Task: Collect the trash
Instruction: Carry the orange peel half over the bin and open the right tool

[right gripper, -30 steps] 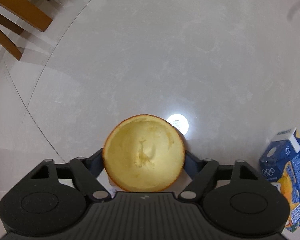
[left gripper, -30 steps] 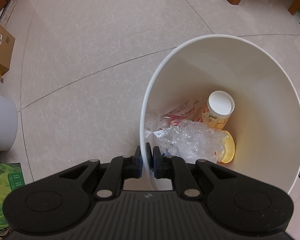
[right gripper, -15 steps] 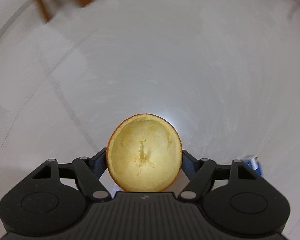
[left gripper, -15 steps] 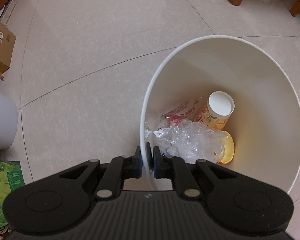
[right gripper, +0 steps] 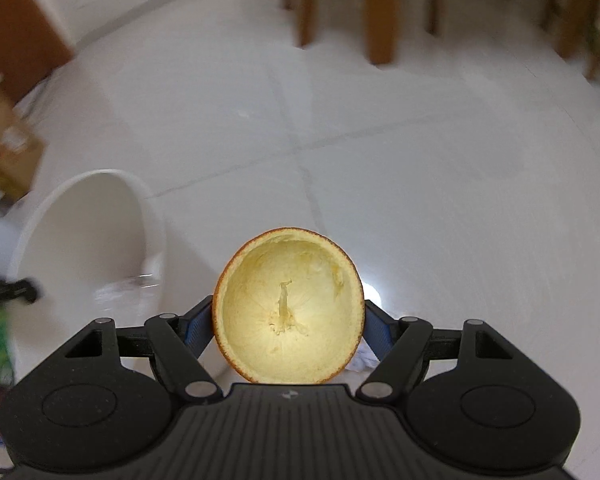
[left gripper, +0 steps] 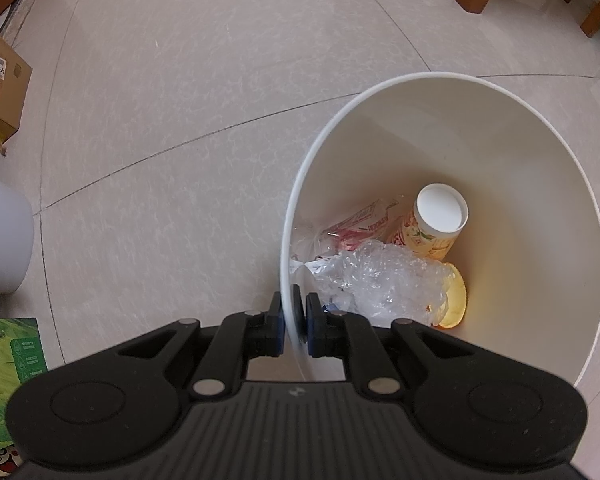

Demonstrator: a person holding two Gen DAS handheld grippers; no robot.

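Note:
My left gripper [left gripper: 293,322] is shut on the near rim of a white trash bin [left gripper: 540,184], one finger inside the wall and one outside. In the bin lie crumpled clear plastic [left gripper: 380,280], a printed paper cup [left gripper: 436,224], a red-printed wrapper [left gripper: 360,224] and an orange peel half [left gripper: 454,300]. My right gripper [right gripper: 288,320] is shut on a hollow orange peel half [right gripper: 288,312], held above the floor with its pale inside facing the camera. In the right wrist view the bin [right gripper: 80,216] shows blurred at the lower left.
Wooden furniture legs [right gripper: 380,12] stand at the far side of the pale tiled floor [left gripper: 180,100]. A cardboard box [left gripper: 0,80], a white container [left gripper: 2,240] and a green carton [left gripper: 4,380] line the left edge.
The right gripper has swung with the orange peel: the juice carton left its view and the bin and furniture legs came in. The left gripper and bin have hardly moved.

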